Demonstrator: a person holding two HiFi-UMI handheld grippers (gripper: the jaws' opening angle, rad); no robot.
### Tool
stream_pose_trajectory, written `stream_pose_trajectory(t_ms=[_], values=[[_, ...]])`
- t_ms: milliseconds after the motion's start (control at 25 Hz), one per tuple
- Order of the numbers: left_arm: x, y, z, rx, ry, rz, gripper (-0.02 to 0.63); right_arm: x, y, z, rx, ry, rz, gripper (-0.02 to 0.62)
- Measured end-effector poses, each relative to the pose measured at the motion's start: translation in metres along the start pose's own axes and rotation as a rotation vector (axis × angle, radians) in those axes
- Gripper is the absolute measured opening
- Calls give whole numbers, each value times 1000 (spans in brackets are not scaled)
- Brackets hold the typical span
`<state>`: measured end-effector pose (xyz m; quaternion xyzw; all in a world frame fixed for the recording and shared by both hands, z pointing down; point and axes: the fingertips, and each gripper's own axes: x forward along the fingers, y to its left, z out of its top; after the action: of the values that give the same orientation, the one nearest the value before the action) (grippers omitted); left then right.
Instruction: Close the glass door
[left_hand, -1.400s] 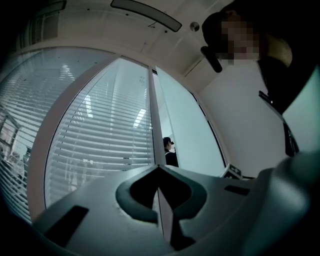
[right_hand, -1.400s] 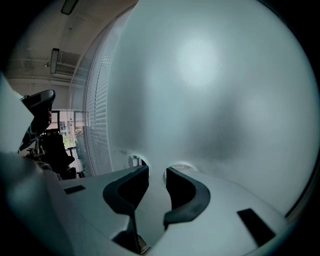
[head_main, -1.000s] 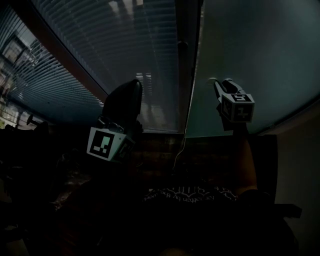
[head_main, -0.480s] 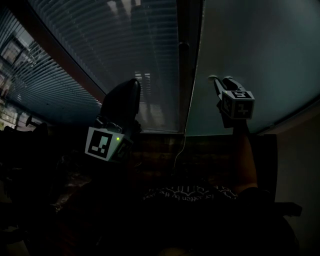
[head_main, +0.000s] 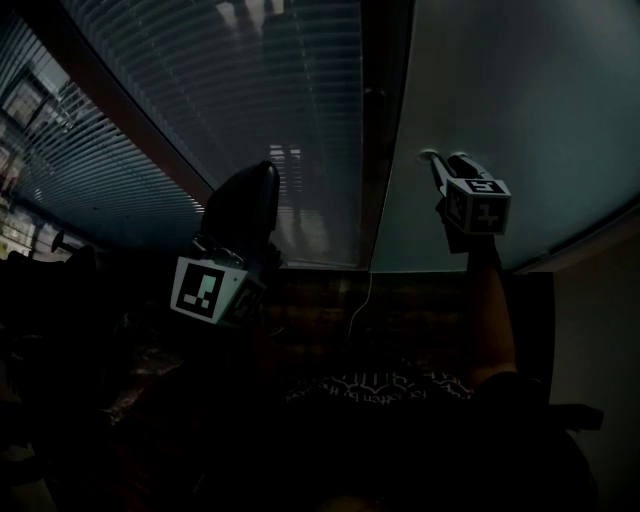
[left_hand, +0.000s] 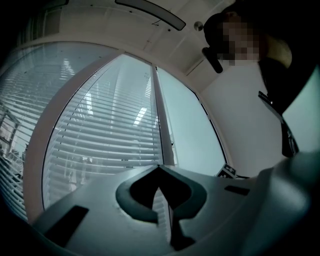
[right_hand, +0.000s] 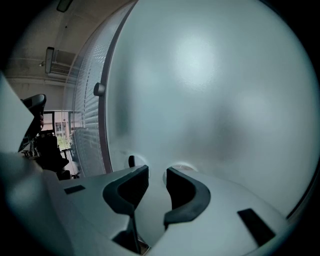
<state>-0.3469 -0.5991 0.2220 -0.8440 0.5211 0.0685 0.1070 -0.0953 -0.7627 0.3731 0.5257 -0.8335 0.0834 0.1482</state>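
The frosted glass door (head_main: 500, 100) fills the right of the head view, its dark vertical edge (head_main: 380, 130) beside a glazed wall with slatted blinds (head_main: 250, 90). My right gripper (head_main: 432, 158) has its tips against the frosted panel. In the right gripper view, the right gripper (right_hand: 157, 172) is open by a narrow gap, holds nothing, and touches the door (right_hand: 210, 90). A round knob (right_hand: 99, 89) sits on the door's edge. My left gripper (head_main: 262, 175) hangs before the blinds, apart from the door. In the left gripper view, the left gripper (left_hand: 159, 170) is shut on nothing.
The room is dim. A thin pale cord (head_main: 358, 300) hangs below the door's edge. A dark low ledge (head_main: 320, 290) runs under the glass. The person's forearm (head_main: 490, 320) reaches up to the right gripper. A small dark fitting (right_hand: 131, 161) sits low on the door.
The right gripper has shifted slightly to the right along with the frosted panel. The left gripper has barely moved.
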Motion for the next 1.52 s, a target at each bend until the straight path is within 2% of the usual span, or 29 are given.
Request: stream_pose_trajectory(t_ms=[1520], values=[[0, 24, -5, 9, 19, 37, 2, 32, -15, 11, 10, -9, -18, 107]])
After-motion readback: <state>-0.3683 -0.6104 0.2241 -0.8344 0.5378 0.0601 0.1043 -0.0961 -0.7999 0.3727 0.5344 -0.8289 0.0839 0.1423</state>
